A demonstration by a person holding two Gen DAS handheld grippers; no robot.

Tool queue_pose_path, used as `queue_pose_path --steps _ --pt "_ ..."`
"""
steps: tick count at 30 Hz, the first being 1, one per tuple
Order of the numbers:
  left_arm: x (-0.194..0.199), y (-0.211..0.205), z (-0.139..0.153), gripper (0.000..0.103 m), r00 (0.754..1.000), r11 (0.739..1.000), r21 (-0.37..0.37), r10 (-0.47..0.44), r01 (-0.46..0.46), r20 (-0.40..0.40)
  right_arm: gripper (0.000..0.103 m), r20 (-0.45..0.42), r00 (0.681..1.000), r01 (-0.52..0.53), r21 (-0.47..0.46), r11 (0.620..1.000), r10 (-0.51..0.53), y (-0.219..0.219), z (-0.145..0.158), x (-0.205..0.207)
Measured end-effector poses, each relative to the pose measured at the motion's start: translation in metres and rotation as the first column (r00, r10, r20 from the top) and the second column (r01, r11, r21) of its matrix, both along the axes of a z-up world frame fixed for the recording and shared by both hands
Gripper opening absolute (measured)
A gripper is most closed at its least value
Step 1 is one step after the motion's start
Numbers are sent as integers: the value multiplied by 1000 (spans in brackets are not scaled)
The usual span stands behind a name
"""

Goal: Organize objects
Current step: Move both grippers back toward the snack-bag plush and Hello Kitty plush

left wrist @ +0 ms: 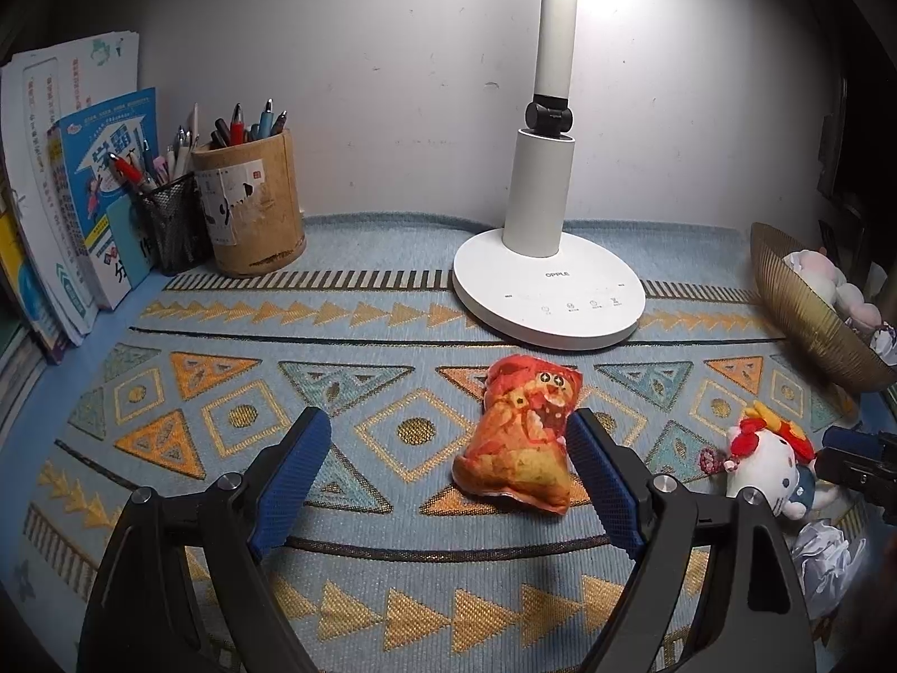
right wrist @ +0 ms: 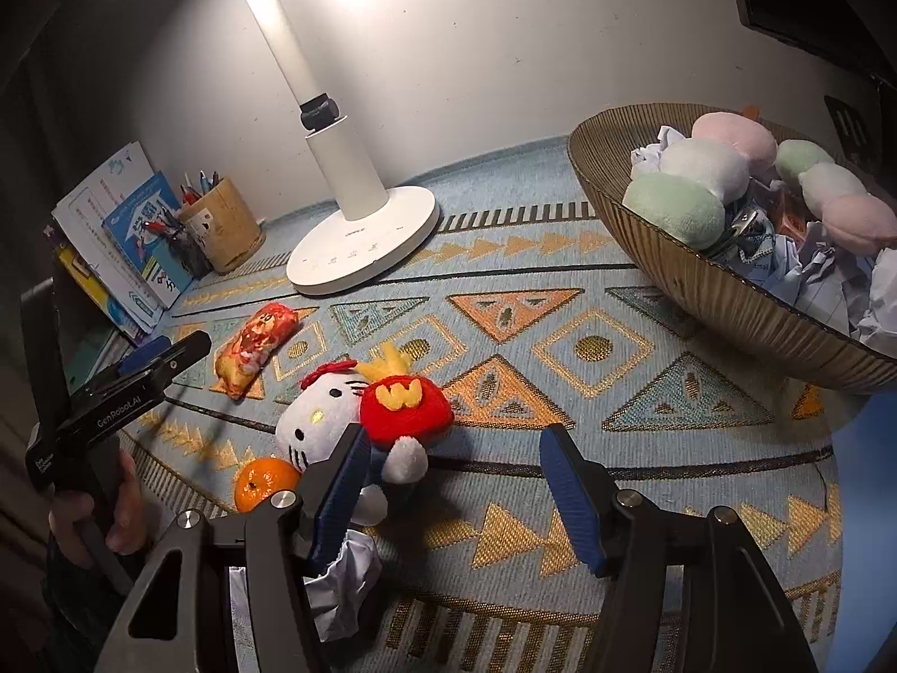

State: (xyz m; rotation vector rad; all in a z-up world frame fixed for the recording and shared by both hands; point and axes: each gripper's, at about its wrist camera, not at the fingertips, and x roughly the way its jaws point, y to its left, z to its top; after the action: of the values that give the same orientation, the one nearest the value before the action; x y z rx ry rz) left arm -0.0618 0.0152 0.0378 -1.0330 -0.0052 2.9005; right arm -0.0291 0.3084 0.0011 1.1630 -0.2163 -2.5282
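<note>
An orange-red snack-shaped plush point(left wrist: 521, 432) lies on the patterned mat; it also shows in the right wrist view point(right wrist: 255, 350). My left gripper point(left wrist: 448, 443) is open and empty, its right finger beside the plush; it also shows in the right wrist view point(right wrist: 162, 356). A white cat plush with a red fries pouch point(right wrist: 364, 415) lies by my open, empty right gripper point(right wrist: 454, 454), against its left finger; it also shows in the left wrist view point(left wrist: 768, 465). An orange point(right wrist: 260, 482) and a crumpled paper ball point(right wrist: 347, 583) lie near it.
A brown ribbed bowl point(right wrist: 701, 280) at the right holds pastel plush balls and crumpled paper. A white desk lamp point(left wrist: 549, 291) stands at the back. Pen holders point(left wrist: 252, 207) and upright books point(left wrist: 84, 213) stand at the back left.
</note>
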Motion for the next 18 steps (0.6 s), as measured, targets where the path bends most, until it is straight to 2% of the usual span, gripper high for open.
queue_pose_path --steps 2,6,9,11,13,16,18 --pt "0 1 0 93 1000 1000 -3 1 -1 4 61 7 1000 -28 7 1000 28 -4 -1 0" --pt "1 3 1 93 1000 1000 -9 -16 15 -2 61 31 993 -114 38 993 113 -19 -4 0" --pt "1 5 0 93 1000 1000 -15 -20 20 -2 61 49 980 -200 120 972 195 -43 -8 3" --pt "1 4 0 93 1000 1000 -12 -20 20 -1 61 22 976 -217 171 961 217 -54 -3 4" --pt "0 3 0 93 1000 1000 -7 -19 19 3 61 37 975 -223 215 951 220 -63 -4 -2" --pt "0 3 -1 93 1000 1000 -2 -20 20 8 61 50 969 -247 211 946 242 -70 -6 -15" --pt "0 3 -2 93 1000 1000 1 -25 25 13 56 67 963 -271 178 946 263 -72 -7 -21"
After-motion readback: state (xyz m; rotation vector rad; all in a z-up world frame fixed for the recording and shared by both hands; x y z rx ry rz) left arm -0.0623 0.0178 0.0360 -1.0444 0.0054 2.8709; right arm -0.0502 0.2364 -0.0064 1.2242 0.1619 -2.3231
